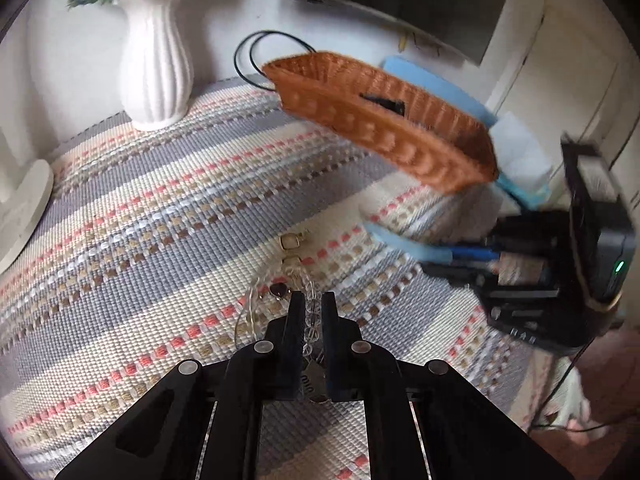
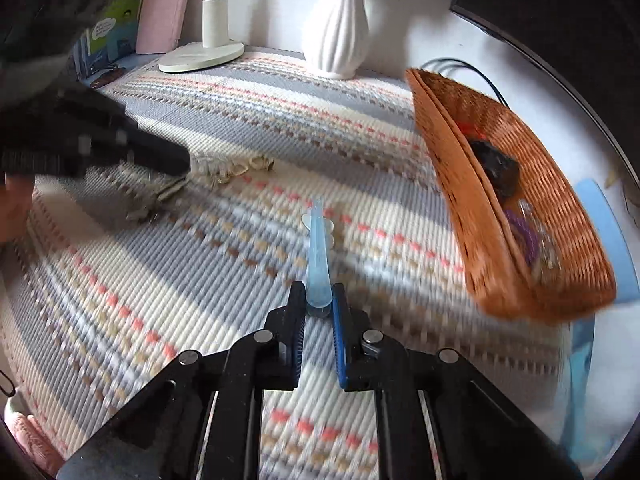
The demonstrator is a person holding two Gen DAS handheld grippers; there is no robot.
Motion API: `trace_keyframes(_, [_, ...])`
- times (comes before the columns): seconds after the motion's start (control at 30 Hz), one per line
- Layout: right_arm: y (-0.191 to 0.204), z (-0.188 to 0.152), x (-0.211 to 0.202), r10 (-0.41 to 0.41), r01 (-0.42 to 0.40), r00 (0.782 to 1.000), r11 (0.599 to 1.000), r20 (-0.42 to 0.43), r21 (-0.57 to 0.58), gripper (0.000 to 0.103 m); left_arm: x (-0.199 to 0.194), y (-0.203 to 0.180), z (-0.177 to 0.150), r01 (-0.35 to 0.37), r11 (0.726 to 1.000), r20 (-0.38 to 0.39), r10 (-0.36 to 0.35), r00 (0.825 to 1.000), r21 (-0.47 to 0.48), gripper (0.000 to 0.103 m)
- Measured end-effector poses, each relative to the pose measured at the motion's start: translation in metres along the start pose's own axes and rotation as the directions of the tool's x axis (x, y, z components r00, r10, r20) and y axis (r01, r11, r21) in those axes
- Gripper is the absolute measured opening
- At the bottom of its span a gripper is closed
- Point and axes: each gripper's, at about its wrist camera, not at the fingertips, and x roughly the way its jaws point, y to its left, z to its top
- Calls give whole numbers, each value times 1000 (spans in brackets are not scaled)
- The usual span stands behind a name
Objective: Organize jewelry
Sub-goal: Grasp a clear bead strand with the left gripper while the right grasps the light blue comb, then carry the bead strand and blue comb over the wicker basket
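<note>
In the left wrist view, the white vase (image 1: 154, 76) stands at upper left on the striped woven mat (image 1: 120, 208). At lower centre the left gripper (image 1: 313, 304) pinches a clear bead bracelet (image 1: 310, 312), with square earrings (image 1: 291, 242) just above. The orange wicker basket (image 1: 380, 120) sits upper right. In the right wrist view, the right gripper (image 2: 319, 296) at centre clamps a pale blue hair clip (image 2: 319, 268); the basket at right holds dark and purple pieces (image 2: 526, 236).

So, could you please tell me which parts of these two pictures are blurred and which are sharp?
Left wrist view: the woven mat and left gripper are sharp; the basket and right gripper are smeared. Right wrist view: nearly all is motion-blurred, mat, basket and left gripper alike; only the right gripper and its blue clip stay fairly crisp.
</note>
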Motion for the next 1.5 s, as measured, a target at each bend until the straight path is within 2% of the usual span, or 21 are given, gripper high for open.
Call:
trace_keyframes(0.13, [-8, -17, -18, 5, -4, 1000, 999, -7, 44, 14, -24, 13, 5, 54, 997, 56, -51, 997, -59, 8])
trace_keyframes(0.27, [-19, -28, -44, 8, -11, 999, 997, 39, 81, 14, -44, 15, 10, 72, 995, 103, -65, 993, -70, 8])
trace_keyframes(0.37, [-28, -33, -60, 6, -13, 998, 993, 57, 116, 14, -57, 9, 13, 76, 995, 133, -68, 989, -58, 8])
trace_keyframes(0.7, [-57, -38, -96, -34, 14, 993, 984, 112, 177, 14, -73, -23, 35, 66, 998, 166, -67, 984, 14, 8])
trace_keyframes(0.97, [-100, -22, -131, -116, 64, 976, 963, 187, 261, 14, -76, -53, 77, 48, 996, 204, -63, 977, 78, 8])
trace_keyframes(1.13, [-143, 3, -149, -194, 106, 955, 930, 226, 353, 14, -69, -72, 122, 84, 992, 241, -105, 965, 97, 8])
trace_keyframes(1.2, [-159, 12, -149, -199, 101, 952, 921, 232, 377, 14, -61, -81, 138, 98, 989, 246, -123, 961, 108, 8])
trace_keyframes(1.3, [-181, 27, -140, -181, 68, 953, 911, 245, 408, 14, -42, -93, 161, 113, 986, 227, -139, 964, 123, 8])
trace_keyframes(1.5, [-215, 57, -89, -128, 21, 970, 891, 207, 453, 14, 9, -107, 188, 72, 986, 212, -104, 972, 153, 8])
